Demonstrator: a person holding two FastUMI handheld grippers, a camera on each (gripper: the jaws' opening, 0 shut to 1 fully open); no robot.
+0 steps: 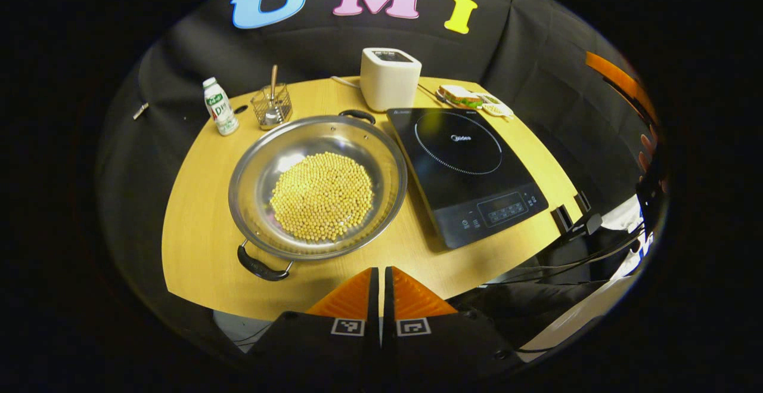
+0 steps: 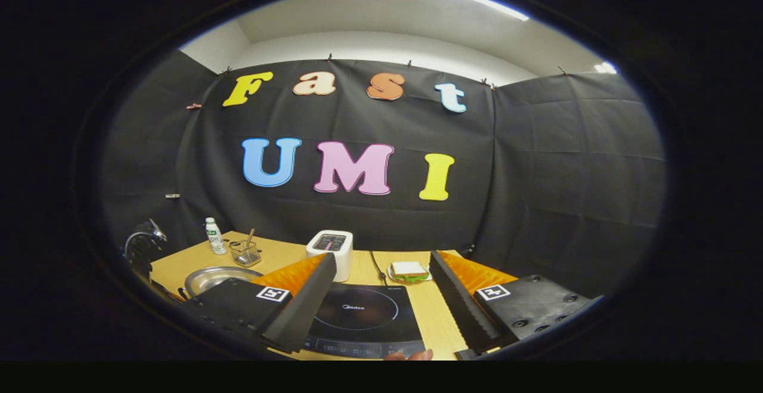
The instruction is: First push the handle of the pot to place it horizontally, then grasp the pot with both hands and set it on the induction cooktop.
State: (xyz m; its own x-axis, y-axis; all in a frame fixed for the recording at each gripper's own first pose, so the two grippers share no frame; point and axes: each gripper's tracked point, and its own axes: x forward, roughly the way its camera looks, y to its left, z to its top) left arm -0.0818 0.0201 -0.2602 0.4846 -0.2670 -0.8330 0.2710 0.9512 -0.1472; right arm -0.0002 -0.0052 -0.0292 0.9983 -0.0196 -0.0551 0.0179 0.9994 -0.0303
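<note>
The pot (image 1: 318,185), full of yellow beans (image 1: 322,195), sits on the bench (image 1: 197,226) just left of the cooktop (image 1: 467,172), its handles (image 1: 260,268) pointing near and far. The left claw (image 1: 380,285) hangs above the bench's near edge, fingers together. The right claw (image 2: 381,297) hovers over the cooktop, spread wide apart.

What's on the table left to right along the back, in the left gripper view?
Bottle → wire basket → white toaster → sandwich. In front of that row, the pot of beans sits left of the induction cooktop.
</note>
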